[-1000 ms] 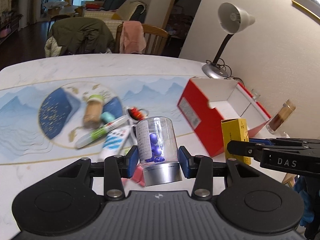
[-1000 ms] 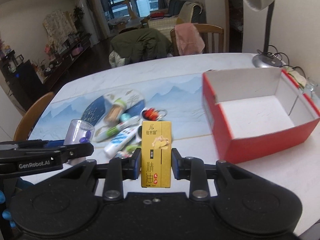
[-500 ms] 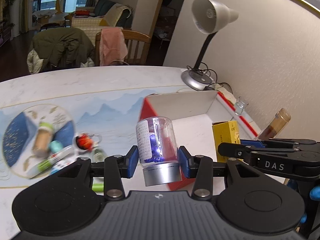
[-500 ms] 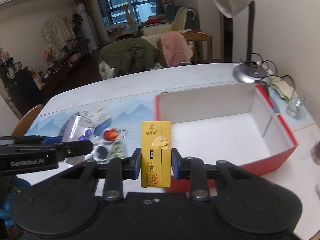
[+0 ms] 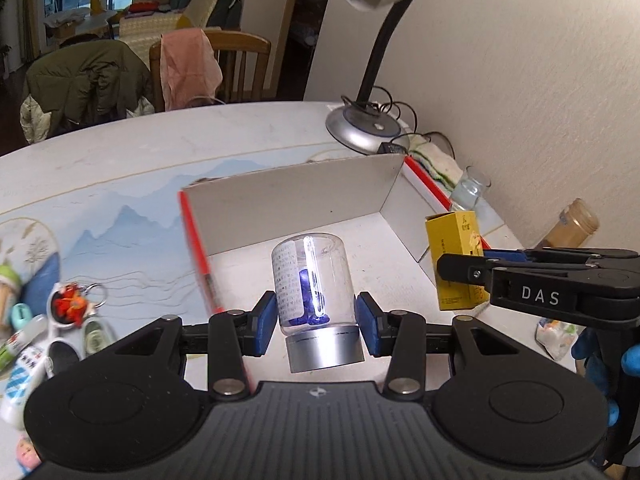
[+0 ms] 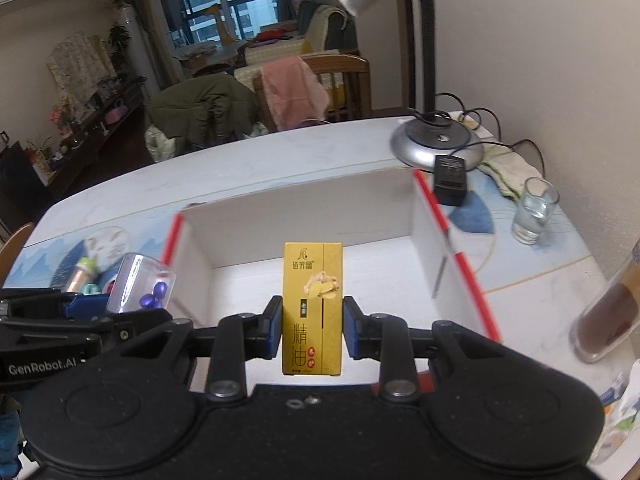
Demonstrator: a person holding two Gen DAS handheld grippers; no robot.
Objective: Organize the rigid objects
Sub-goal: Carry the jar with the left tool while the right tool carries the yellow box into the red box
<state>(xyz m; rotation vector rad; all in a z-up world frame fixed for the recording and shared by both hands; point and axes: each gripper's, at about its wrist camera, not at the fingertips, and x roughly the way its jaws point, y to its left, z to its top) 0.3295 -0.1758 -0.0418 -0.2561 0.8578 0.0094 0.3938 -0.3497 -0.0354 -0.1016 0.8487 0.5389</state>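
A clear, glossy plastic jar (image 5: 314, 280) with a brushed metal cap and paper label. A yellow cardboard carton (image 6: 312, 307), smooth with a slight sheen. A matt white cardboard box (image 6: 296, 216) with red outer walls. Matt black plastic grippers with 2 blue rubbery pads (image 6: 273, 326) each. At 2 o'clock, a shiny metal lamp base (image 6: 438, 145) and a clear glass (image 6: 534, 210).

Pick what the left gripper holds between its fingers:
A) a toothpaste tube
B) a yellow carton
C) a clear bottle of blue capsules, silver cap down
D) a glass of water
C: the left gripper clamps the clear bottle, silver cap downward, above the red box.
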